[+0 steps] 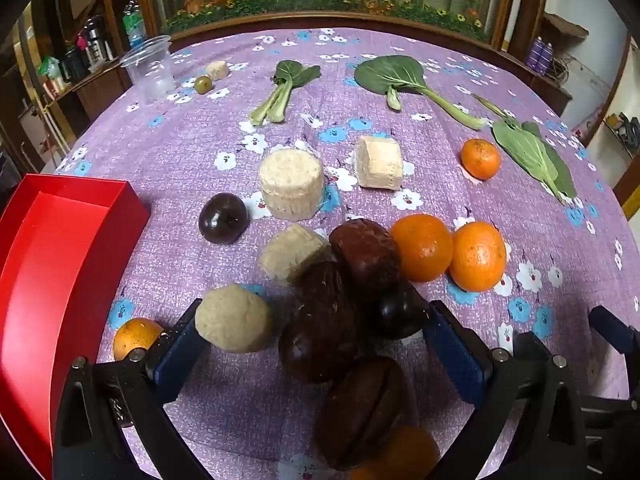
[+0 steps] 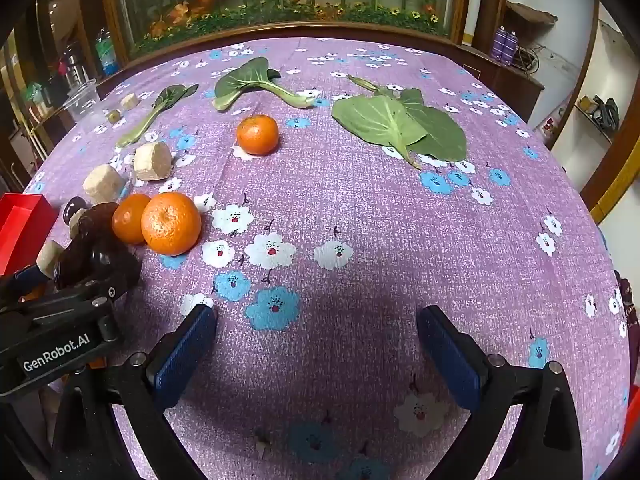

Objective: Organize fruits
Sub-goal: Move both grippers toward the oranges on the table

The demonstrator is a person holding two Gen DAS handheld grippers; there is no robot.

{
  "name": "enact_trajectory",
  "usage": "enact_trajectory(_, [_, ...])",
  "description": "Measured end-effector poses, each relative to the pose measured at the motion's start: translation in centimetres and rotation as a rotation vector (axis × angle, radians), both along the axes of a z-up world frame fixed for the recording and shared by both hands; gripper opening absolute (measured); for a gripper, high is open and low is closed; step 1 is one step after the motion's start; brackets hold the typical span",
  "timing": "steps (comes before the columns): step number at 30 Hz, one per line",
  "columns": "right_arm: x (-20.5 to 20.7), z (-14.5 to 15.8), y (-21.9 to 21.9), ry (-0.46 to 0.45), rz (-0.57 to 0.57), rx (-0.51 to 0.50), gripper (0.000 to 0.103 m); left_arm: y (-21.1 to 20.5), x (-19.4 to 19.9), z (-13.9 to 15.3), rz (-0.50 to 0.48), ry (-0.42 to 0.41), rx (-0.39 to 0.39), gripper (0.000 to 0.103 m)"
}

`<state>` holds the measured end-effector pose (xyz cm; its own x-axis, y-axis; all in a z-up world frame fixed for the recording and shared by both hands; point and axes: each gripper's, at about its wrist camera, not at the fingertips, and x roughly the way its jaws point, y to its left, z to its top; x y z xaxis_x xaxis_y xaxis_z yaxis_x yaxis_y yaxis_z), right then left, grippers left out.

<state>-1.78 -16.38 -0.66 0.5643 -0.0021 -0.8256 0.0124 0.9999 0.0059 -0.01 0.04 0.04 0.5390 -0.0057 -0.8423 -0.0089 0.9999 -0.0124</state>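
Left gripper [image 1: 312, 328] wide open over the heap of dark fruits, red box [image 1: 60, 264] to its left.

The nearest dark fruit [image 1: 320, 320] lies dead ahead between the spread fingers, touching neither, long axis running roughly along them; a beige cake [image 1: 234, 318] sits just beside the left finger. The right gripper [image 2: 316, 336], also wide and holding nothing, hovers over bare tablecloth [image 2: 360, 220], with the oranges [image 2: 170, 222] well ahead to its left, so the left hand looks nearer the pile.
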Motion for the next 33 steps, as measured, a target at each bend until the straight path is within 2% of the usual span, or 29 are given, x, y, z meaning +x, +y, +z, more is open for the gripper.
enact_trajectory(2, [-0.1,0.0,0.0,-0.002,-0.003,-0.001,0.103,0.2,-0.2,0.2,-0.004,0.021,-0.026,0.103])
enact_trajectory(5, [-0.2,0.1,0.0,-0.001,-0.012,0.000,0.102,0.8,-1.3,1.2,-0.010,0.036,-0.119,0.095])
enact_trajectory(8, [-1.2,0.6,-0.1,-0.026,-0.019,-0.002,0.100,1.8,-3.5,3.0,-0.004,-0.021,-0.164,0.092])
enact_trajectory(9, [-2.3,1.4,-0.2,-0.065,-0.019,-0.005,0.100,2.0,-4.3,3.7,-0.004,-0.051,-0.161,0.092])
enact_trajectory(15, [-5.1,3.5,-0.2,-0.148,-0.040,0.028,0.100,3.3,-9.7,7.4,0.012,-0.232,-0.119,0.092])
enact_trajectory(16, [-5.7,3.8,0.0,-0.164,-0.041,0.037,0.100,3.3,-9.7,7.6,0.021,-0.243,-0.133,0.092])
enact_trajectory(21, [-8.3,5.3,0.8,-0.244,-0.046,0.077,0.100,4.7,-13.2,9.5,0.049,-0.344,-0.070,0.093])
enact_trajectory(23, [-9.7,6.1,1.7,-0.293,-0.035,0.074,0.100,5.3,-14.1,9.9,0.052,-0.367,-0.045,0.093])
enact_trajectory(28, [-11.0,6.9,2.8,-0.340,-0.006,0.059,0.100,6.5,-15.9,9.9,0.068,-0.370,0.006,0.093])
enact_trajectory(33, [-11.8,7.0,3.7,-0.341,0.021,0.060,0.100,7.3,-17.0,9.4,0.078,-0.371,0.062,0.093])
